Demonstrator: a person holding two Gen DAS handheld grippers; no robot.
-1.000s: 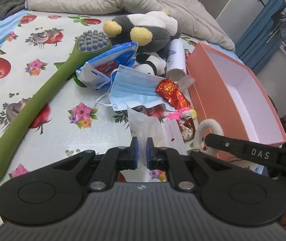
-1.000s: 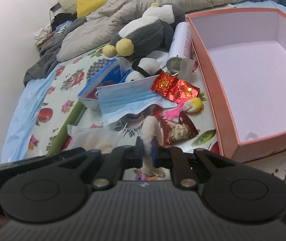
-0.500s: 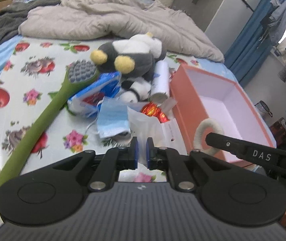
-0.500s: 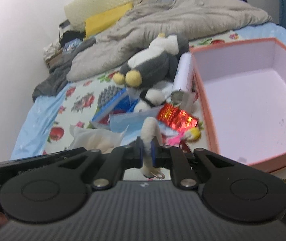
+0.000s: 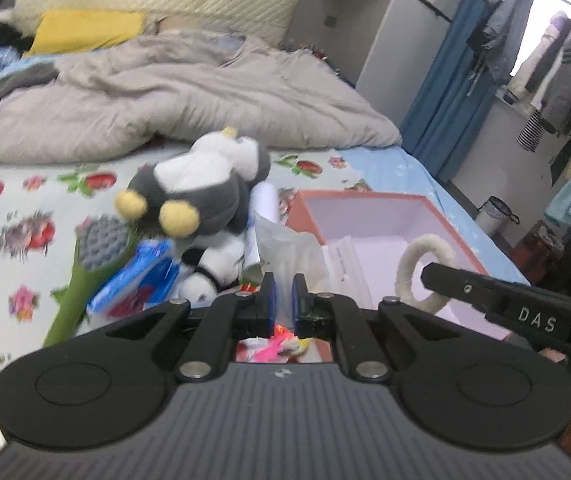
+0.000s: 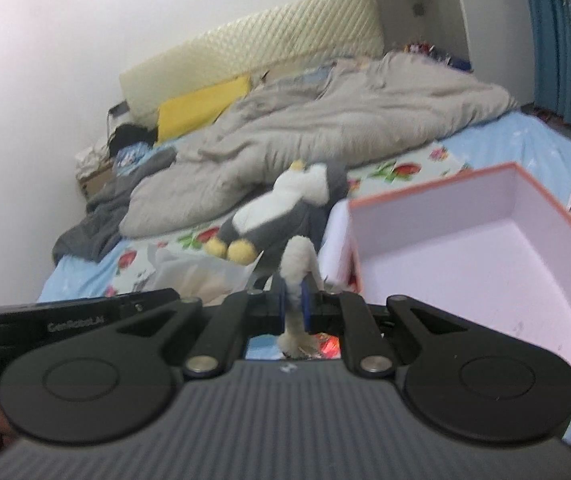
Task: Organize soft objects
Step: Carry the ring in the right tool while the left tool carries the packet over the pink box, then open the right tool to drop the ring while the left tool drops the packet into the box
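Observation:
My left gripper point(image 5: 283, 296) is shut on a clear plastic bag point(image 5: 291, 250) with something pale inside, held above the bed; the bag also shows in the right wrist view point(image 6: 201, 272). My right gripper point(image 6: 293, 300) is shut on a fluffy white ring point(image 6: 299, 264), seen in the left wrist view point(image 5: 415, 264) over the pink box point(image 5: 373, 220). The open pink box point(image 6: 485, 248) lies on the bed to the right. A grey and white plush penguin point(image 5: 201, 192) lies behind the pile.
A green massage brush point(image 5: 89, 264), a blue packet point(image 5: 141, 280), a small panda plush point(image 5: 205, 276) and a white tube point(image 5: 263, 208) lie on the fruit-patterned sheet point(image 5: 25, 208). A grey duvet point(image 5: 173, 96) fills the far bed. Curtains and hanging clothes are at right.
Both grippers have risen and tilted up with their loads. The bag and the white ring have moved from the pile toward the pink box.

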